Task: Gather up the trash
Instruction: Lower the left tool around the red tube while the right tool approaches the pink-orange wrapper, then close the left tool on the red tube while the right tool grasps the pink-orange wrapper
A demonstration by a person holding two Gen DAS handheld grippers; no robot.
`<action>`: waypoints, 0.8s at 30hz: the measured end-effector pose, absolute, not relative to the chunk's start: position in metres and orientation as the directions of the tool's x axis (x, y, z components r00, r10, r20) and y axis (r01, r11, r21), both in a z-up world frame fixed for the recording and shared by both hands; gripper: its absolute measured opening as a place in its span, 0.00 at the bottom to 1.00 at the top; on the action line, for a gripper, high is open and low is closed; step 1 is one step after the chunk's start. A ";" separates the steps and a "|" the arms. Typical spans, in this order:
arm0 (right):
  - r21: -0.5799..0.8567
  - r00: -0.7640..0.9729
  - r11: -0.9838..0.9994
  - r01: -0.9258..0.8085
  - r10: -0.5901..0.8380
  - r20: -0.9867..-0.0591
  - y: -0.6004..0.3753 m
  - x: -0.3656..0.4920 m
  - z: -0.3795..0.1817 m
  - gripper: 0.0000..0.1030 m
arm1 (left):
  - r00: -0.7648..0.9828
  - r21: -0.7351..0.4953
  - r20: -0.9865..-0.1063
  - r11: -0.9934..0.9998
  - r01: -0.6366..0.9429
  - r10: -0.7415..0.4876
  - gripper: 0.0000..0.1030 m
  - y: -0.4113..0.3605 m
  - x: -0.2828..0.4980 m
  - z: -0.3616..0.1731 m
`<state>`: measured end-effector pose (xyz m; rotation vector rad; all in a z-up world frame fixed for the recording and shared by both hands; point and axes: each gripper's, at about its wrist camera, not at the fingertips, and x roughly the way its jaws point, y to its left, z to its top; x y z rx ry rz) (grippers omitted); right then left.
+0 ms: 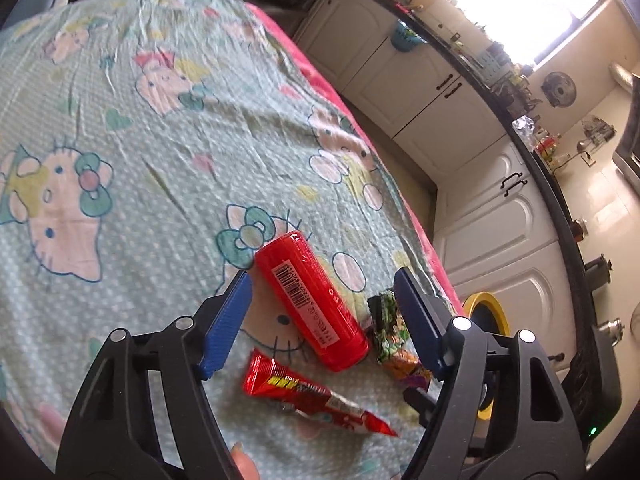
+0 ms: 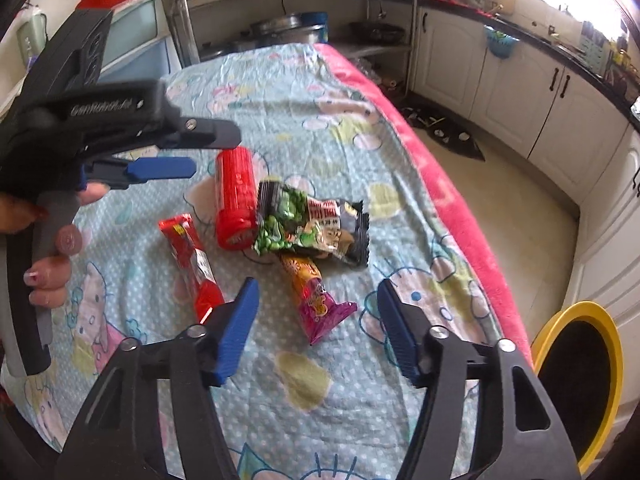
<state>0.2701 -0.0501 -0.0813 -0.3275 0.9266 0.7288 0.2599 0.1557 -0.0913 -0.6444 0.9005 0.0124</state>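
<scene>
Trash — a red plastic cylinder (image 1: 310,300), shiny red wrapper (image 1: 312,396), green snack packet (image 2: 308,224) and orange-pink wrapper (image 2: 316,296) — lies clustered on the cartoon-print tablecloth (image 1: 120,140) near the yellow-rimmed bin (image 2: 576,376), so left gripper (image 1: 322,316) and right gripper (image 2: 316,324) hover spread, empty, to straddle pieces.

Cream cabinets (image 2: 516,92) line a dark countertop (image 1: 556,200) beneath a bright window (image 1: 520,4).

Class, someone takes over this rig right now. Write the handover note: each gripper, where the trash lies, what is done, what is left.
Left gripper: open, empty, above the red can.
Right gripper: open, empty, above the orange-purple wrapper.
On the tablecloth: red can, red wrapper, green-black packet, orange-purple wrapper.
Yellow-rimmed bin: on the floor beside the table.
Done: nothing picked up yet.
Left: all four pieces.
</scene>
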 end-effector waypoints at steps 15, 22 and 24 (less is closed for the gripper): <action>0.094 0.316 0.687 -0.720 0.446 -0.837 -0.045 0.265 -0.095 0.23 | 0.590 -0.549 -0.752 0.773 -0.317 -0.292 0.33 0.160 0.273 -0.122; 0.096 0.306 0.670 -0.736 0.456 -0.836 -0.048 0.253 -0.092 0.18 | 0.586 -0.522 -0.762 0.796 -0.306 -0.274 0.31 0.156 0.274 -0.120; 0.102 0.302 0.668 -0.737 0.460 -0.835 -0.049 0.251 -0.091 0.17 | 0.588 -0.522 -0.760 0.798 -0.302 -0.275 0.29 0.156 0.272 -0.119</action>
